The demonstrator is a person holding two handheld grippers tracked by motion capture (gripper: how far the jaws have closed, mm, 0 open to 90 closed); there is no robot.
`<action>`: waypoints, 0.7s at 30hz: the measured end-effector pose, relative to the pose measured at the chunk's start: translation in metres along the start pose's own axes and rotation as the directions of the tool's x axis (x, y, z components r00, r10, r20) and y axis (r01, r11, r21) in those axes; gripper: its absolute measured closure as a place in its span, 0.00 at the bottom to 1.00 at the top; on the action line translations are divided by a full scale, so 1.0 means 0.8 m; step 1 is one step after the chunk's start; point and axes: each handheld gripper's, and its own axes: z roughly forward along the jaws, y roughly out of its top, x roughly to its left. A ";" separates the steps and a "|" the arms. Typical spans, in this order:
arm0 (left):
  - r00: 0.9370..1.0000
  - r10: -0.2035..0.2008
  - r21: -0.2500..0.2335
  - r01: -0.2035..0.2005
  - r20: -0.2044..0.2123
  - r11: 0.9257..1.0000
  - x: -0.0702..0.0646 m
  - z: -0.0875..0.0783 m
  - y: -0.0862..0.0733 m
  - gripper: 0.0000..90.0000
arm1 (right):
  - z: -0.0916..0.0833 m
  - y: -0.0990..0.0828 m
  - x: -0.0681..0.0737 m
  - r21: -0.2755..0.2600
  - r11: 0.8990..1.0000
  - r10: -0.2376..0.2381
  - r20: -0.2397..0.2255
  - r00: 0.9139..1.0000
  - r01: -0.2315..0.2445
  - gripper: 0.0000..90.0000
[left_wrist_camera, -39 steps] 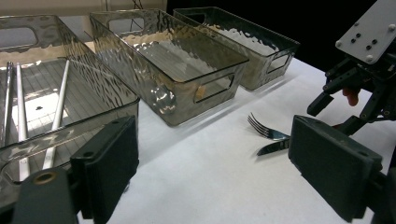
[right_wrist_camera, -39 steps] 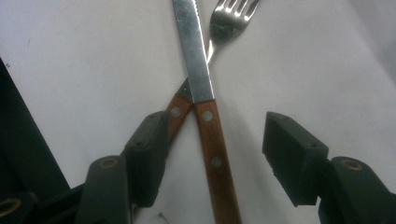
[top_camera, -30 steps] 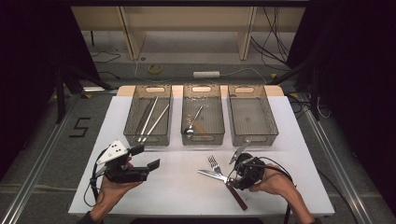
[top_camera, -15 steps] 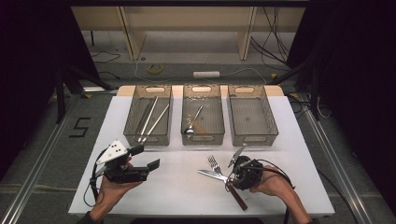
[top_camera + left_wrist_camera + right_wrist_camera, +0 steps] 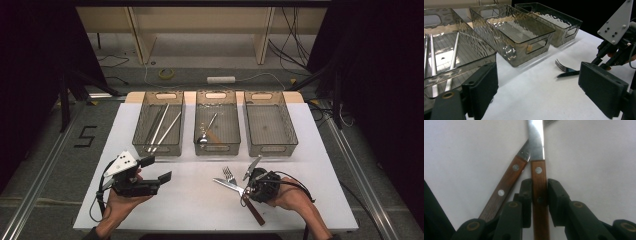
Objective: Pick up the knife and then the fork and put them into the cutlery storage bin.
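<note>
Knife (image 5: 538,177) with a wooden handle lies on the white desk (image 5: 190,200) just in front of the three bins, its handle pinched between the jaws of the right hand-held gripper (image 5: 539,187), which have just been closing, a second wooden-handled utensil (image 5: 506,187) alongside, while the left hand-held gripper (image 5: 536,87) gapes wide, holding nothing.

A white bench (image 5: 190,210) stands on a grey floor (image 5: 45,150) marked with a black "5" (image 5: 85,136), dark curtains (image 5: 30,60) hanging on both sides, while beyond its far edge pale wooden shelving (image 5: 200,25) rises above loose cables (image 5: 220,79).
</note>
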 end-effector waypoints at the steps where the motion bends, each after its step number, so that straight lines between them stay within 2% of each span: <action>1: 1.000 0.005 0.005 -0.005 0.000 1.000 0.000 0.000 0.000 0.17 | 0.000 0.001 0.001 -0.002 1.000 0.015 -0.003 1.000 -0.015 0.85; 5: 1.000 0.002 0.000 -0.002 0.000 1.000 0.001 -0.001 0.000 0.17 | 0.000 0.001 -0.001 0.002 1.000 -0.012 -0.002 1.000 0.012 0.85; 13: 1.000 0.003 0.001 -0.003 -0.002 1.000 0.000 -0.001 0.000 0.17 | -0.002 0.001 0.000 0.004 1.000 -0.029 0.000 1.000 0.029 0.86; 21: 1.000 0.004 -0.001 -0.004 -0.002 1.000 0.000 -0.001 0.000 0.17 | -0.021 -0.006 -0.010 -0.048 0.999 0.002 0.005 1.000 -0.002 0.86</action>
